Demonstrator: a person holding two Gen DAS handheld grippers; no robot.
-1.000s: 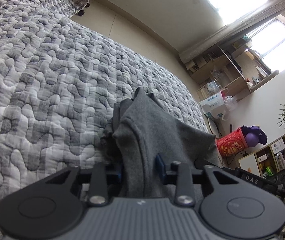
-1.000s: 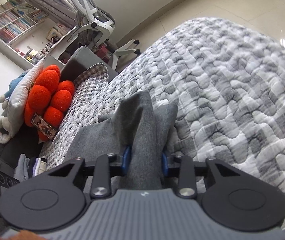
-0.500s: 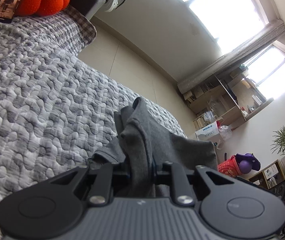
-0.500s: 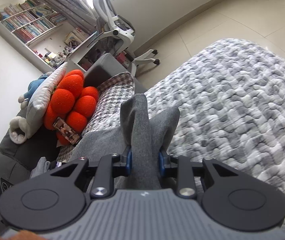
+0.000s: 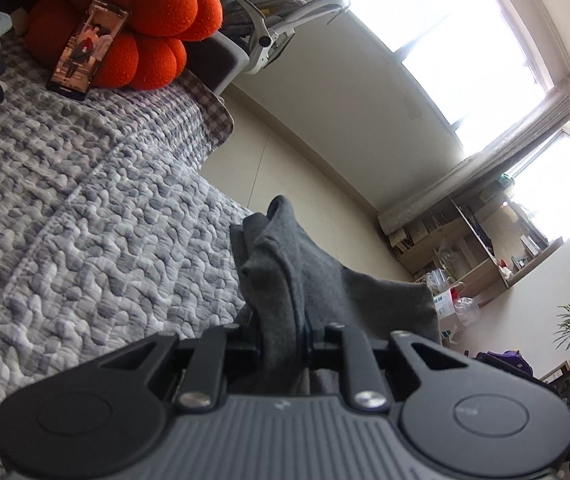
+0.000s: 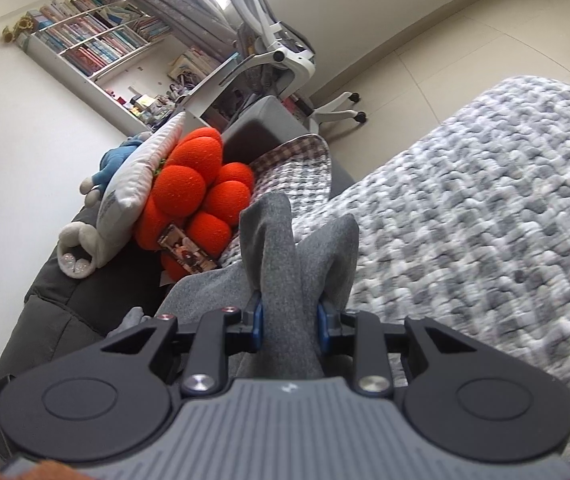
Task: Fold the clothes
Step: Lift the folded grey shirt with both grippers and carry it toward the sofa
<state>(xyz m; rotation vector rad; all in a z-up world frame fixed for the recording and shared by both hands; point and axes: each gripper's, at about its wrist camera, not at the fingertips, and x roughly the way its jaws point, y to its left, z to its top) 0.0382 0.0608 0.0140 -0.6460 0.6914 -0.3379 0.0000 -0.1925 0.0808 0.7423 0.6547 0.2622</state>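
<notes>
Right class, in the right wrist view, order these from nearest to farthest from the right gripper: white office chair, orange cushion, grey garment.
1. grey garment, clamped in the right gripper.
2. orange cushion, up left.
3. white office chair, farthest, on the floor.

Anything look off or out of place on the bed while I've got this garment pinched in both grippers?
One oddity: a phone leans tilted against the orange cushion on the quilt, its screen lit. The grey garment is bunched in the left gripper and the right gripper, not flat. No damage or spill shows.
</notes>
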